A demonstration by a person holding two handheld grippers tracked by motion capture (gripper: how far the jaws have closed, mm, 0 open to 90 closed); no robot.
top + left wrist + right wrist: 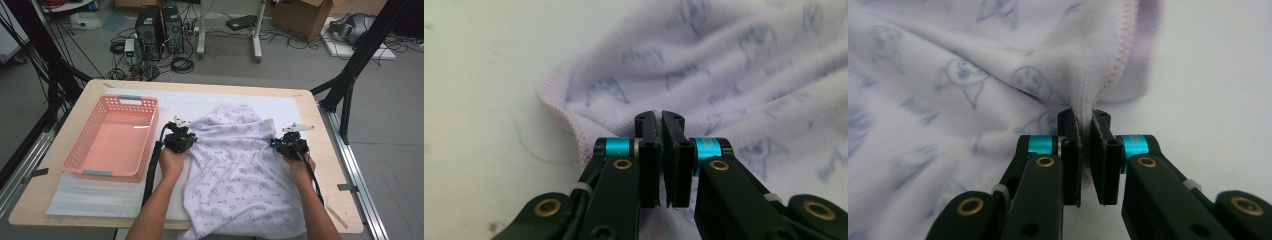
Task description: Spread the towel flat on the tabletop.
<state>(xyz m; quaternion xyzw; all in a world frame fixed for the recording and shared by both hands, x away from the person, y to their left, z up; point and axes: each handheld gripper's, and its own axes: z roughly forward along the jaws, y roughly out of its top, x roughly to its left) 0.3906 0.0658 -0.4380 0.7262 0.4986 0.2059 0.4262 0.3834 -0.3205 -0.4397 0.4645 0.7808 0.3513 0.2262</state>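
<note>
While pinched, towel point(235, 165) edges inboard.

On your desk point(320, 165) a white mat point(90, 197) covers most of the top. A pink basket point(114, 137) sits on the mat's left part, empty, its long side running away from you. Beyond the desk's far edge, on the floor, you have two black computer towers point(160, 31) with loose cables point(181, 64) coiled just beside them. To the right of the towers stands a white frame point(256, 35), and farther right a cardboard box point(304, 16).
</note>
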